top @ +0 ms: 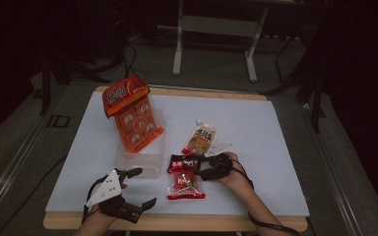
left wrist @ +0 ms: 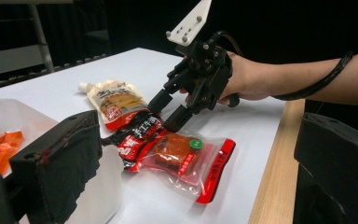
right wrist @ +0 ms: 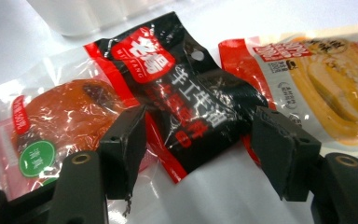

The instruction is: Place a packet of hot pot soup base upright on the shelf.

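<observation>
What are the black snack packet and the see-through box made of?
The black snack packet looks like thin glossy plastic film: it crinkles and throws bright glints. The see-through box looks like stiffer, cloudy plastic: you can see dimly through its walls, and it keeps its shape. The right gripper sits around the packet, its pads seemingly not pressing yet.

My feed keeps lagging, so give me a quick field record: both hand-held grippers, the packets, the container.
right hand-held gripper: jaws apart, straddling the black packet, pads not yet pressing
black packet: flat on the table, overlapping the clear red-edged packet
clear red-edged packet: flat, nearest the front edge
yellow pouch: flat, just behind the black packet
left hand-held gripper: open, holding nothing, near the front edge
clear container: holds a tilted orange snack pack
table: white top
</observation>
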A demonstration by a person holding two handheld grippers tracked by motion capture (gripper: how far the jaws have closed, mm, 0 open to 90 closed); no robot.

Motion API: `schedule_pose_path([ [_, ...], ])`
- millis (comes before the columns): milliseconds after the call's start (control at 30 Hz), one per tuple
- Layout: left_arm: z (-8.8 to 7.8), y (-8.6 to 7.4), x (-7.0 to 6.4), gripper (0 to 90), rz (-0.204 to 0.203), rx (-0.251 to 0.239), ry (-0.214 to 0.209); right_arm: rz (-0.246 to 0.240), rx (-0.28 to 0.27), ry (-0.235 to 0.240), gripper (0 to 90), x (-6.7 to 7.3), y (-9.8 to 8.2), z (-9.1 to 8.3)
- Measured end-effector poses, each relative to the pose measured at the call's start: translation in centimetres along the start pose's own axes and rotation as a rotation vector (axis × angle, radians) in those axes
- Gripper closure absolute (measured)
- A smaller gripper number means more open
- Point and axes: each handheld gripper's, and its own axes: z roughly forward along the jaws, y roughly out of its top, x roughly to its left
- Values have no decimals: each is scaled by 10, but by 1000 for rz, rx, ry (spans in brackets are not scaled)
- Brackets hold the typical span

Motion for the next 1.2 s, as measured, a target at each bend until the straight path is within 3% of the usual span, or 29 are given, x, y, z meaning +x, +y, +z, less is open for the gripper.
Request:
schedule_pose_path([
  [233, 1, 0, 0, 13, 2, 3, -3, -17, -3, 4, 421, 3, 0, 0],
  [433, 1, 0, 0, 13, 0, 3, -1, -28, -25, -21, 386, 8, 9, 1],
  [600, 1, -1, 0, 13, 2, 10, -2, -68, -33, -48, 381, 12, 17, 6],
  [667, 1, -1, 0, 13, 4, 11, -3, -102, -11, -65, 383, 13, 19, 11],
  [933, 2, -2, 1, 13, 1, 15, -7, -86, 12, -69, 367, 8, 17, 19],
  [1033, 2, -2, 0, 13, 2, 18, -10, -71, 15, -72, 452, 8, 16, 21],
  [1100, 2, -2, 0, 13, 4, 20, -10, -56, 32, -57, 648, 8, 15, 23],
  [1200, 2, -3, 1, 13, 2, 20, -10, -66, 31, -38, 794, 13, 15, 23],
])
